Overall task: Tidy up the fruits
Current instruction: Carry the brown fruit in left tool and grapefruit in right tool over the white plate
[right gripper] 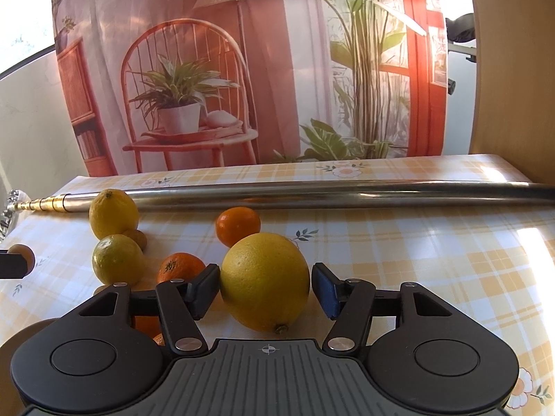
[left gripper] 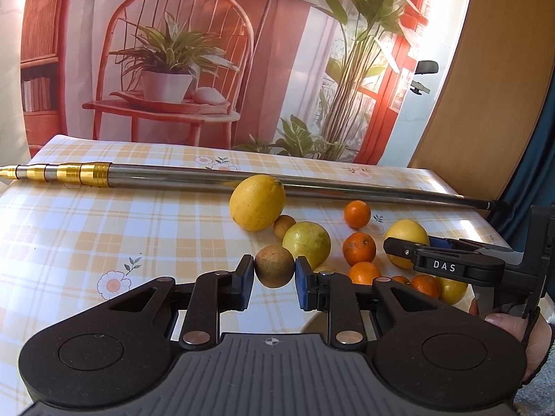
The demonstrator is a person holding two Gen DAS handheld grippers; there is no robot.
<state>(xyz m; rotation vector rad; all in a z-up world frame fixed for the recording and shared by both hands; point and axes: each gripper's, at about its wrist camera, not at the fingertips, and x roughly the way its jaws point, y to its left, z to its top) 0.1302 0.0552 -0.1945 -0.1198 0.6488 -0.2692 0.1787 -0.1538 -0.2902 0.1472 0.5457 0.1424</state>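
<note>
My left gripper [left gripper: 274,272] is shut on a small round brown fruit [left gripper: 274,266], one pad against each side. My right gripper [right gripper: 265,287] is open around a big yellow lemon [right gripper: 265,280] lying on the checked tablecloth [right gripper: 416,260]. Its left pad touches the peel and a thin gap shows at the right pad. In the left wrist view the right gripper [left gripper: 414,244] reaches in from the right over that lemon [left gripper: 407,234]. Another lemon [left gripper: 256,202], a greenish lemon [left gripper: 307,242], a second brown fruit [left gripper: 283,227] and several mandarins [left gripper: 359,248] lie clustered between the grippers.
A long metal telescopic pole [left gripper: 208,175] with gold rings lies across the table behind the fruit. A printed backdrop [left gripper: 173,69] hangs at the table's far edge. A wooden panel [left gripper: 485,86] stands at the right. A hand [left gripper: 503,322] holds the right gripper. A pale curved rim [left gripper: 312,322] shows under my left gripper.
</note>
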